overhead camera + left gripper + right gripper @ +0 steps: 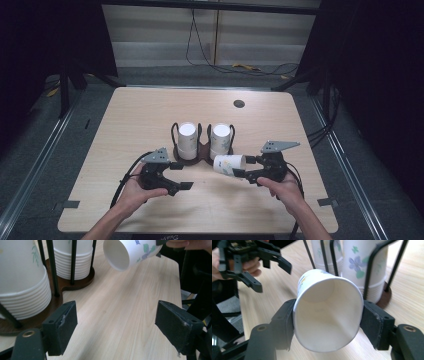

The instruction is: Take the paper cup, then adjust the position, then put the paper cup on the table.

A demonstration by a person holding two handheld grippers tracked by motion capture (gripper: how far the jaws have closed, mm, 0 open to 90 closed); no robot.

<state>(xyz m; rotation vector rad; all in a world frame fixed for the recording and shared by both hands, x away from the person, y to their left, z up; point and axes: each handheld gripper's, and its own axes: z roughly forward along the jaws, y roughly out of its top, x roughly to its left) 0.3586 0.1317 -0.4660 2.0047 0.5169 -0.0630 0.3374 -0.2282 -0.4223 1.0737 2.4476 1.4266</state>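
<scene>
Right gripper (328,317) clamps a paper cup (327,315) sideways — left gripper (116,325) gapes wide, empty

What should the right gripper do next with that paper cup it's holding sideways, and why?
Probably turn the wrist to bring the paper cup upright before setting it on the table. The right gripper pinches it near the rim, squeezing the mouth oval, and it lies on its side, clear of the cup holder. The left gripper is open beside it.

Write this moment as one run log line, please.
right gripper: shut on paper cup, held sideways | left gripper: open, empty | cup holder: two stacks
</scene>
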